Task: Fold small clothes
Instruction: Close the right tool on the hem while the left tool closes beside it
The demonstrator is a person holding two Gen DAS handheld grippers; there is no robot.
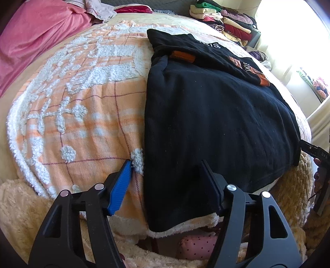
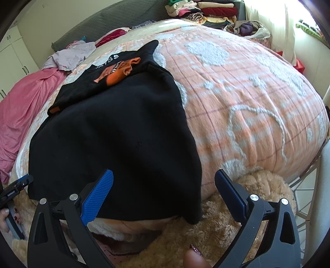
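Note:
A black top (image 1: 216,115) with orange trim lies spread on a peach-and-white checked blanket (image 1: 92,127); its upper part is folded down over the body. My left gripper (image 1: 166,162) is open low over the hem's near left corner, one blue pad (image 1: 121,185) on the blanket and the other finger over the black cloth. In the right wrist view the black top (image 2: 115,134) fills the middle. My right gripper (image 2: 165,172) stands open around its near right corner. The pads are not pressing on the cloth in either view.
A pink sheet (image 1: 31,41) lies bunched at the far left, with a lilac garment (image 2: 70,55) beside it. Stacks of folded clothes (image 1: 226,18) sit at the bed's far end. A fluffy tan blanket (image 2: 247,195) hangs over the near edge. A person's hand (image 2: 6,218) holds the left gripper.

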